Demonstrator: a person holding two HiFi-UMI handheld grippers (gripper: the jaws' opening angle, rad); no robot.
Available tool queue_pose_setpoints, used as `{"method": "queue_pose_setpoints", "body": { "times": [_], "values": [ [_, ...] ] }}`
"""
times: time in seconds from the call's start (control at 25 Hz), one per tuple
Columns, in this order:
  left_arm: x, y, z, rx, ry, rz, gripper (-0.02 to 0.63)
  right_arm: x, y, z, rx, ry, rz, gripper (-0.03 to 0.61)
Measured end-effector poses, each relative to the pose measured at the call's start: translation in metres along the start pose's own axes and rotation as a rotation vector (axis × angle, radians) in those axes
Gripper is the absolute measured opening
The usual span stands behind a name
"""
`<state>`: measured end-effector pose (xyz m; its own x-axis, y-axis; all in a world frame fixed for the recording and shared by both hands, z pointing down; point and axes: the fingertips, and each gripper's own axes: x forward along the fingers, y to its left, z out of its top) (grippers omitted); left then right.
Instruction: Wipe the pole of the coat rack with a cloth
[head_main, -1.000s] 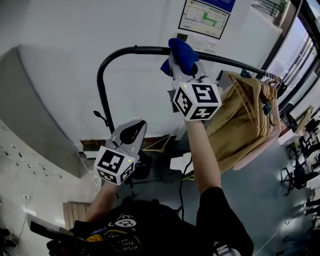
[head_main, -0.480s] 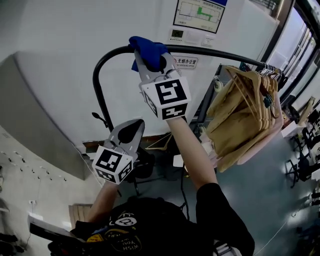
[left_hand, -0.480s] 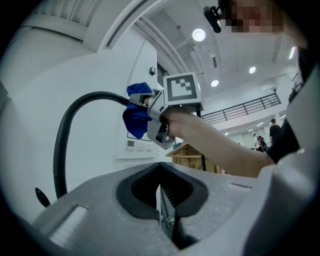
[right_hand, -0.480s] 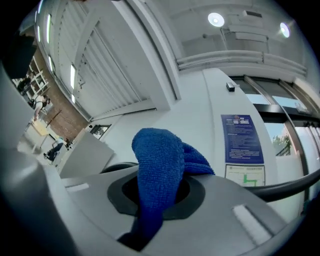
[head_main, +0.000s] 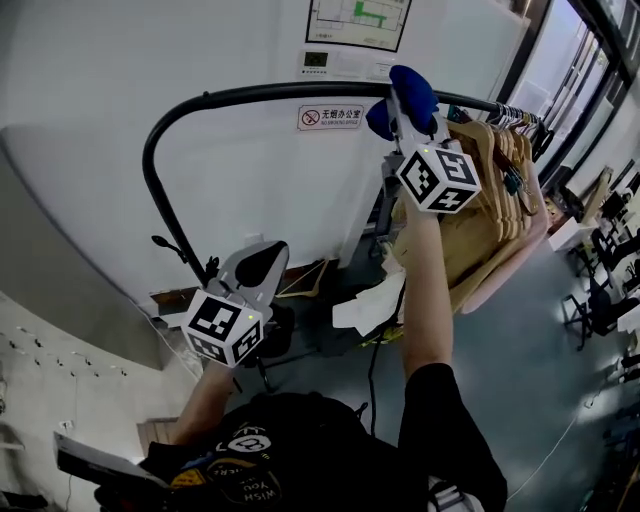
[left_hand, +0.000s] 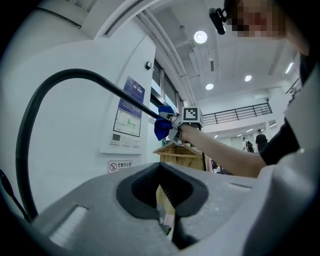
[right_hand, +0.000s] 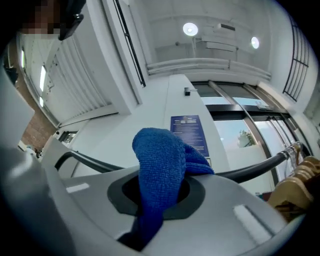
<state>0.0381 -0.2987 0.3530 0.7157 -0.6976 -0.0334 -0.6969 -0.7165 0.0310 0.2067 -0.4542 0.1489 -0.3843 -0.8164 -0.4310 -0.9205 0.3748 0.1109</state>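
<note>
The coat rack's black pole (head_main: 250, 96) runs across the top and bends down at the left (head_main: 152, 190). A blue cloth (head_main: 408, 92) is pressed onto the pole's top bar, with my raised right gripper (head_main: 405, 108) shut on it. From the right gripper view the cloth (right_hand: 159, 172) bulges out of the jaws over the pole (right_hand: 250, 171). My left gripper (head_main: 258, 268) hangs low beside the bent end, shut and holding nothing. The left gripper view shows the pole (left_hand: 75, 80), the cloth (left_hand: 162, 126) and the right gripper far off.
Wooden hangers (head_main: 495, 190) crowd the pole just right of the cloth. A white wall with a no-smoking sign (head_main: 330, 117) and a framed chart (head_main: 358, 22) stands behind. White paper (head_main: 368, 305) and cables lie on the floor below the rack.
My right gripper with the cloth slid left along the pole toward the bend, then back right, close to the hangers. The left gripper has barely moved.
</note>
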Motion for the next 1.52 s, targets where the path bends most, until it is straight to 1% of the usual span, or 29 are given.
{"method": "queue_pose_setpoints", "body": {
  "times": [0.08, 0.2, 0.28, 0.32, 0.36, 0.4, 0.44, 0.56, 0.64, 0.72, 0.84, 1.0, 1.08, 1.2, 1.24, 1.32, 1.4, 1.52],
  "values": [
    [0.001, -0.001, 0.0, 0.004, 0.002, 0.001, 0.002, -0.006, -0.038, 0.0, 0.025, -0.003, -0.05, 0.043],
    [0.0, 0.003, 0.0, 0.004, 0.003, 0.012, 0.002, -0.01, -0.079, 0.002, 0.07, -0.017, -0.088, 0.044],
    [-0.004, 0.007, -0.003, -0.006, 0.008, 0.021, 0.002, -0.012, -0.087, 0.004, 0.081, -0.016, -0.115, 0.043],
    [-0.007, 0.009, -0.004, -0.01, 0.011, 0.028, 0.002, -0.012, -0.083, 0.005, 0.066, -0.013, -0.123, 0.04],
    [-0.01, 0.012, -0.006, -0.013, 0.014, 0.035, 0.002, -0.01, -0.072, 0.006, 0.04, -0.011, -0.115, 0.038],
    [-0.012, 0.014, -0.006, -0.015, 0.016, 0.042, 0.002, -0.007, -0.056, 0.007, 0.013, -0.009, -0.086, 0.038],
    [-0.015, 0.015, -0.007, -0.016, 0.018, 0.046, 0.002, -0.003, -0.035, 0.008, -0.005, -0.008, -0.039, 0.038],
    [-0.023, 0.018, -0.007, -0.015, 0.014, 0.057, 0.002, 0.01, 0.04, 0.01, -0.037, -0.006, 0.117, 0.038],
    [-0.03, 0.021, -0.007, -0.014, 0.012, 0.067, 0.002, 0.019, 0.094, 0.011, -0.072, -0.006, 0.194, 0.038],
    [-0.038, 0.024, -0.007, -0.013, 0.012, 0.08, 0.002, 0.028, 0.143, 0.011, -0.083, -0.012, 0.256, 0.04],
    [-0.052, 0.032, -0.008, -0.014, 0.011, 0.108, 0.002, 0.041, 0.201, 0.012, -0.072, -0.019, 0.321, 0.041],
    [-0.071, 0.054, -0.008, -0.031, 0.003, 0.168, 0.002, 0.054, 0.253, 0.014, -0.034, -0.023, 0.367, 0.042],
    [-0.076, 0.06, -0.006, -0.032, -0.002, 0.182, 0.002, 0.057, 0.277, 0.013, -0.047, -0.021, 0.394, 0.041],
    [-0.072, 0.056, -0.004, -0.022, 0.0, 0.169, 0.002, 0.058, 0.304, 0.012, -0.092, -0.024, 0.445, 0.043],
    [-0.069, 0.053, -0.003, -0.018, 0.0, 0.158, 0.002, 0.058, 0.304, 0.012, -0.105, -0.027, 0.455, 0.041],
    [-0.064, 0.046, -0.005, -0.015, 0.0, 0.137, 0.002, 0.055, 0.291, 0.012, -0.104, -0.033, 0.456, 0.041],
    [-0.06, 0.042, -0.009, -0.018, 0.006, 0.127, 0.002, 0.051, 0.261, 0.01, -0.087, -0.036, 0.42, 0.041],
    [-0.055, 0.04, -0.014, -0.024, 0.015, 0.122, 0.002, 0.042, 0.2, 0.009, -0.051, -0.032, 0.343, 0.041]
  ]
}}
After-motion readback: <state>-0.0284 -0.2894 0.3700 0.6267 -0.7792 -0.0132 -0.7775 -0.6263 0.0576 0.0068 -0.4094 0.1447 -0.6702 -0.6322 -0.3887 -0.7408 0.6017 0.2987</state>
